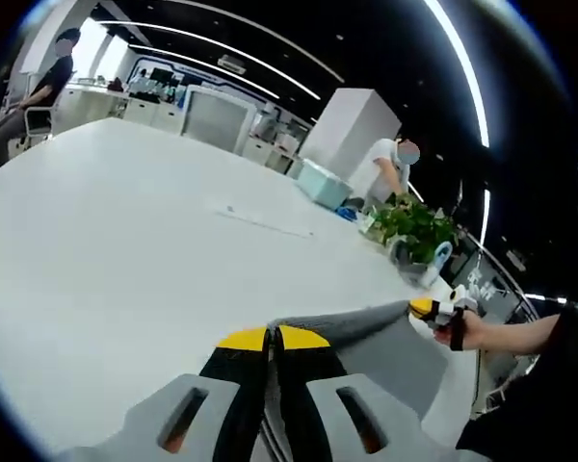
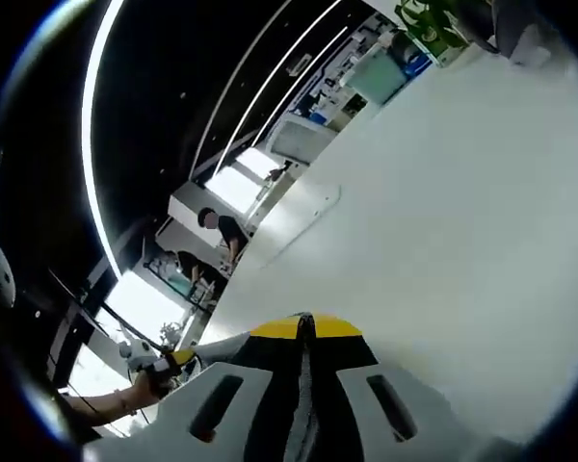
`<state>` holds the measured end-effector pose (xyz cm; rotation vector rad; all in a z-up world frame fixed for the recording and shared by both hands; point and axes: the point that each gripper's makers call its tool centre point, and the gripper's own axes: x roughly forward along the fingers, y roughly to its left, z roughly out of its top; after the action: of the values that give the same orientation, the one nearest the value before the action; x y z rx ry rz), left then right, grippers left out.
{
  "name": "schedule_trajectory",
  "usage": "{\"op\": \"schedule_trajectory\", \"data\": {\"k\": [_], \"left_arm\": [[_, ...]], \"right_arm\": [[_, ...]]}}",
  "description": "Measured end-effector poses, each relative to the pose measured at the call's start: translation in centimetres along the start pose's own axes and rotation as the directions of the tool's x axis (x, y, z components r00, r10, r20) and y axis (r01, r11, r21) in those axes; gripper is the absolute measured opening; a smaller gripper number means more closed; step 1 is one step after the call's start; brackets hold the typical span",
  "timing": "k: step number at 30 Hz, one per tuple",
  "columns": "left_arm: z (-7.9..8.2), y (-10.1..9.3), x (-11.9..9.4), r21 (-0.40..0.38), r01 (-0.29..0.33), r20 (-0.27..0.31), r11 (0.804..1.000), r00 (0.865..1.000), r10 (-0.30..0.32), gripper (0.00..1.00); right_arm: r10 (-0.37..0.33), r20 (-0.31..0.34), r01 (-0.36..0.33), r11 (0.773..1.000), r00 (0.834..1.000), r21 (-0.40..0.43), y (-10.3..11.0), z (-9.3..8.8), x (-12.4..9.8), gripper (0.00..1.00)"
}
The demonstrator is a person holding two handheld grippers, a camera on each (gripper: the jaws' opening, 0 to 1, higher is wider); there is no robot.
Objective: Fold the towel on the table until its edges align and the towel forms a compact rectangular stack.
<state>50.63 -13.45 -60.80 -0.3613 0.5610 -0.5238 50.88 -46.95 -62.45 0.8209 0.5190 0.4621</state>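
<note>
White, smooth tabletop [image 1: 144, 241] spans an open office with dark ceiling and long curved light strips; people stand or sit at desks in the background, and a green potted plant [image 1: 411, 224] and a pale blue box [image 1: 324, 183] stand near the table's far edge. In the left gripper view, the left gripper [image 1: 272, 339], with black jaws tipped in yellow, has its jaws pressed together on an edge of the grey cloth towel [image 1: 385, 342], which stretches taut from those tips across to the right gripper [image 1: 426, 308], held by a hand [image 1: 467, 330] at the right. In the right gripper view, that gripper [image 2: 304, 327] likewise has its yellow-tipped jaws closed on the towel's [image 2: 222, 348] edge, and the cloth runs leftward toward the left gripper [image 2: 176, 358], lifted above the tabletop [image 2: 462, 221].
</note>
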Motion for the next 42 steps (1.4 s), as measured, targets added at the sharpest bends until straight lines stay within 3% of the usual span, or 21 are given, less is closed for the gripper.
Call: {"op": "schedule_trajectory", "data": {"k": [8,15,20,27,33,36,42], "left_arm": [[-1.0,1.2,1.0,0.024,-0.044,-0.029,0.999,0.999,0.045,0.03],[-1.1,1.7,1.4,0.143,-0.081,-0.022,0.986,0.996,0.085,0.05],[-1.7,2.4,1.6,0.185,-0.119,-0.038,0.976,0.991,0.128,0.13],[-1.8,2.7,1.4,0.297,-0.163,-0.043,0.941,0.982,0.184,0.22],[-1.8,3.5,1.2,0.304,-0.207,-0.043,0.93,0.972,0.23,0.28],[-1.7,3.8,1.0,0.305,-0.225,-0.038,0.925,0.968,0.248,0.31],[-0.7,3.6,-0.1,0.266,-0.256,0.005,0.929,0.964,0.265,0.27]], "right_arm": [[-0.021,0.006,0.021,1.0,1.0,0.013,-0.7,-0.1,0.7,0.0],[-0.052,0.004,0.052,0.998,0.999,-0.02,-0.7,-0.2,0.8,0.0],[-0.072,0.008,0.073,0.994,0.997,-0.079,-0.8,-0.3,0.9,0.0],[-0.121,0.015,0.122,0.964,0.992,-0.237,-1.1,-0.1,0.7,0.04],[-0.169,-0.005,0.158,0.934,0.986,-0.32,-1.8,-0.4,0.3,0.12],[-0.199,-0.012,0.18,0.908,0.98,-0.378,-2.1,-0.4,-0.2,0.15],[-0.2,0.017,0.19,0.901,0.98,-0.391,-2.2,0.8,-1.2,0.1]]}}
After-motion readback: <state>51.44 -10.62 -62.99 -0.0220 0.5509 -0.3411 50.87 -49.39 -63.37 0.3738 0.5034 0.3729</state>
